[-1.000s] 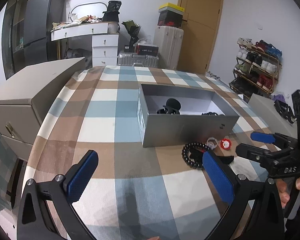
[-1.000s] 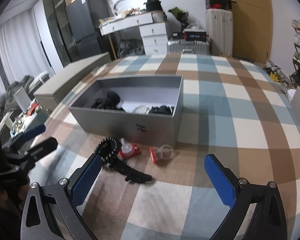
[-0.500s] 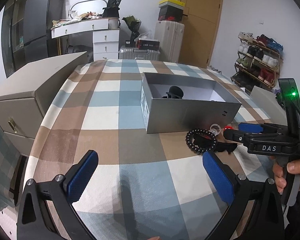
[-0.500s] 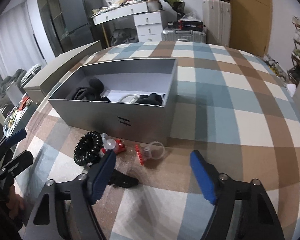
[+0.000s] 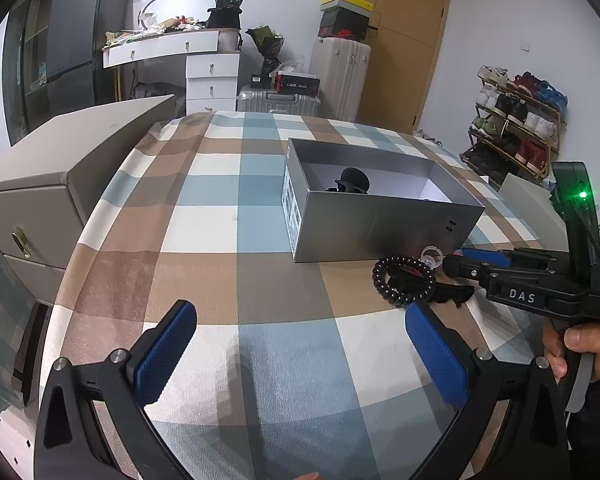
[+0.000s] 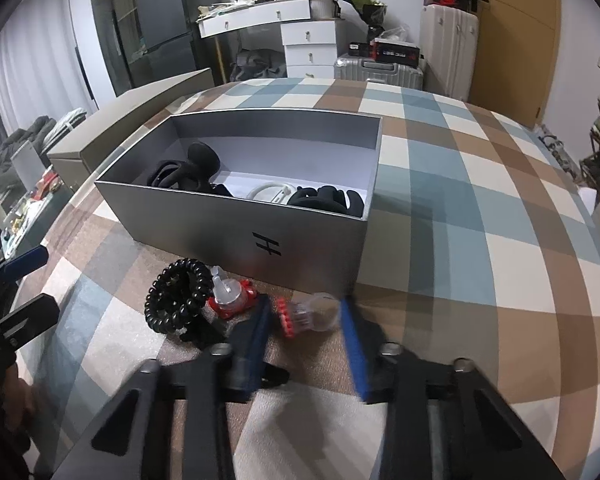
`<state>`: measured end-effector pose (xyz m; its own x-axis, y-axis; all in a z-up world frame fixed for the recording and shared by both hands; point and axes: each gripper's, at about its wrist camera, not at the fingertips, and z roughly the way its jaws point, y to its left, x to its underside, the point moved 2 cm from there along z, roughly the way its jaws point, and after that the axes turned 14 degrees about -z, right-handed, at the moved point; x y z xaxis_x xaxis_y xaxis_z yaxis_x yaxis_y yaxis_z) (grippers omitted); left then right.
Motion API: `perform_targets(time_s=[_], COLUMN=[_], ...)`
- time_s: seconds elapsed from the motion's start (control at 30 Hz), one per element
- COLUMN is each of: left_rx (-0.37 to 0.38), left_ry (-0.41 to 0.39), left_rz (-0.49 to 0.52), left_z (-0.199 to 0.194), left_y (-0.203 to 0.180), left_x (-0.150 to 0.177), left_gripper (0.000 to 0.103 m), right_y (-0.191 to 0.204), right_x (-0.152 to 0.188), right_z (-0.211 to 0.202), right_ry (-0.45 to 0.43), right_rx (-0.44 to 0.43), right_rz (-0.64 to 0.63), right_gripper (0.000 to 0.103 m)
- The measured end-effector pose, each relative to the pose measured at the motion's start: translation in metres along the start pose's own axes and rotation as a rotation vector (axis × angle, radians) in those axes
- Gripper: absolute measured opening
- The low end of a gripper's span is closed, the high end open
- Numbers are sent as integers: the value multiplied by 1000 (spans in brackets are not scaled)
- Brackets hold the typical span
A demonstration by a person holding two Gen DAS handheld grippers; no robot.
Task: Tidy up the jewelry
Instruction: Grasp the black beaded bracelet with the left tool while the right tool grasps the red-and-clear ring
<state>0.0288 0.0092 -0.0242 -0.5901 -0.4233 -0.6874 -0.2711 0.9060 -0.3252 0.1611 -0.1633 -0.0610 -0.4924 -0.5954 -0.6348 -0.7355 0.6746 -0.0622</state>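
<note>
A grey open box [image 6: 284, 236] on the plaid table holds black hair clips [image 6: 188, 170] and a white ring. In front of it lie a black coil bracelet [image 6: 179, 298], a clear-and-red piece [image 6: 232, 298] and a clear ring with a red end [image 6: 306, 314]. My right gripper [image 6: 306, 322] is low over the table, its blue fingers [image 6: 256, 332] on either side of that clear ring, partly closed, with gaps still showing. My left gripper [image 5: 300, 354] is open and empty above the near table. The box [image 5: 380, 220] and bracelet [image 5: 404, 282] also show in the left wrist view.
A beige cabinet [image 5: 60, 176] stands against the table's left side. A black clip [image 6: 204, 332] lies under the bracelet. The right gripper shows in the left wrist view [image 5: 476, 262] near the bracelet. A shoe rack [image 5: 516, 128] stands far right.
My right gripper has dropped forward to the table and narrowed its fingers around the clear ring with the red end. My left gripper has stayed open, pulling back slightly.
</note>
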Motion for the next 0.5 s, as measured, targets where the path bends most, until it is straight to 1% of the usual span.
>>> perform_targets(time_s=[0.13, 0.27, 0.5], left_rx=[-3, -7, -33], left_ry=[2, 8, 46], left_rz=[8, 12, 20], left_z=[0, 1, 8], left_y=[-1, -2, -6], left_x=[0, 0, -1], left_gripper=[102, 102, 102], right_y=[2, 6, 12], right_x=[0, -3, -4], right_z=[-11, -21, -23], right_ry=[-32, -65, -74], right_rx=[-12, -42, -88], right_rz=[-4, -12, -30], right_gripper=[29, 29, 29])
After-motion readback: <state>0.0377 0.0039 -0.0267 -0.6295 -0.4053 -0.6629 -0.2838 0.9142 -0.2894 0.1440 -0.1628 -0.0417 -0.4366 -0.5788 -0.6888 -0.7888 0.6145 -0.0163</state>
